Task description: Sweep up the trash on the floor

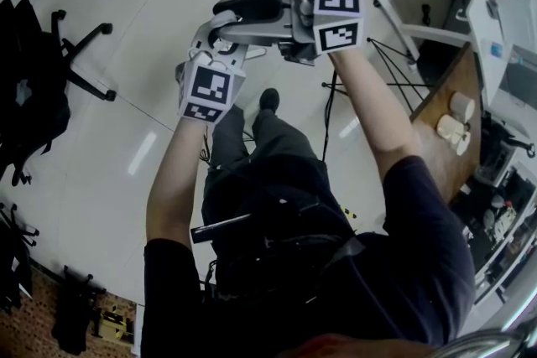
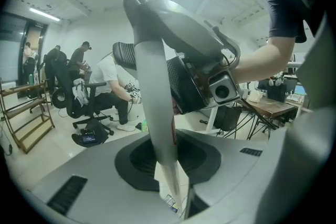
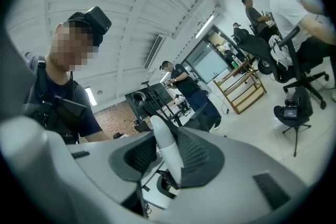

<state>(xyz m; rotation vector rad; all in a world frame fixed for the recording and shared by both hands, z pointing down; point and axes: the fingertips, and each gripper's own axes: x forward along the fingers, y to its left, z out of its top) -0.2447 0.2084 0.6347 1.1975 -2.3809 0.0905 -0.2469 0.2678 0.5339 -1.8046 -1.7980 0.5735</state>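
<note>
My left fingers (image 2: 94,165) and my right fingers (image 3: 236,181) both squeeze tight on one long white round stick (image 2: 155,92), close together.

Head view: black office chair (image 1: 38,88) at 9 o'clock. Wooden table (image 1: 438,101) at 3 o'clock, with white cylindrical items (image 1: 453,128) on top. Left gripper view: wooden rack (image 2: 26,118) at 9 o'clock.

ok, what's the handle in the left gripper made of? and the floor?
Handle: white, round section, smooth with an even satin sheen. It looks like plastic or a painted metal tube; the look leaves that open.
Floor: pale glossy tile, going by the thin joint lines and the light streaks reflected in it.
</note>
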